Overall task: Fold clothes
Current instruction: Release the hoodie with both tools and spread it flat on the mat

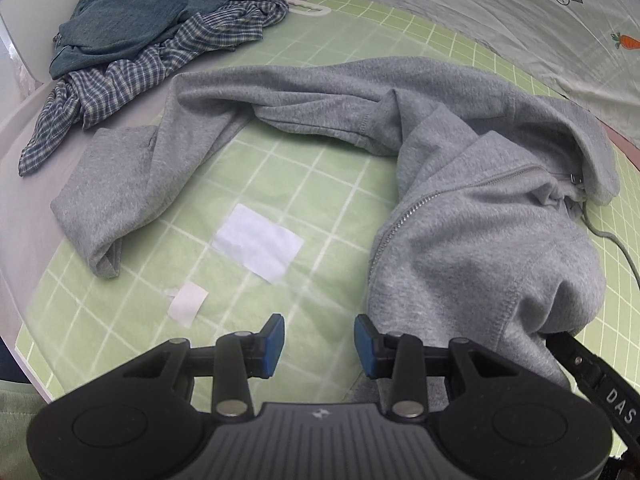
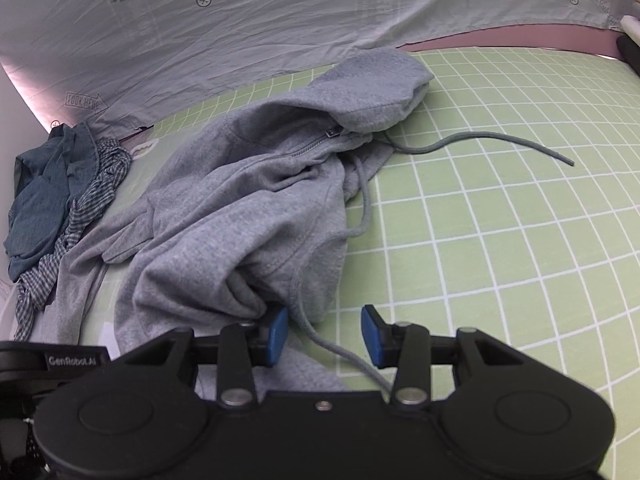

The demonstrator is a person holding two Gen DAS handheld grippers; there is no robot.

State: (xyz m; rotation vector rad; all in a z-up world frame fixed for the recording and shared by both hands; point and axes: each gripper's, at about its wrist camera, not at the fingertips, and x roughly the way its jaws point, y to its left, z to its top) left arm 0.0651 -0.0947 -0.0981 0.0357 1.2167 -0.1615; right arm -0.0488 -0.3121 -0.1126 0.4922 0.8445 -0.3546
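Over on the left, a crumpled heap of a teal knit top and a blue-and-white checked shirt (image 1: 160,60) is sitting at the edge of the green grid-patterned sheet (image 1: 280,184), well clear of the work. Next to it, the grey zip-up fleece hoodie (image 1: 480,208) is lying rumpled across the sheet, one sleeve (image 1: 120,184) trailing out to the left, the body bunched on the right and the hood flopped at the far side.

A white paper rectangle (image 1: 258,242) and a smaller white scrap (image 1: 188,300) are lying on the bare sheet in the crook of the sleeve. If the sleeve is being swept inward, those papers may well be getting folded into the garment.

The left gripper (image 1: 320,346) is hovering with its blue pads spread and nothing between them, the right-hand pad just beside the hoodie's hem. Closing there could be catching only a thin edge, which would probably slip.

Further right, the right gripper (image 2: 324,336) is likewise standing apart and empty, though the grey drawstring cord (image 2: 340,354) is running between its pads. Pinching now would likely be grabbing the cord alone, tugging the hood instead of lifting cloth. The other long cord end (image 2: 500,140) is straggling out over the sheet and could be left sticking out of a fold.
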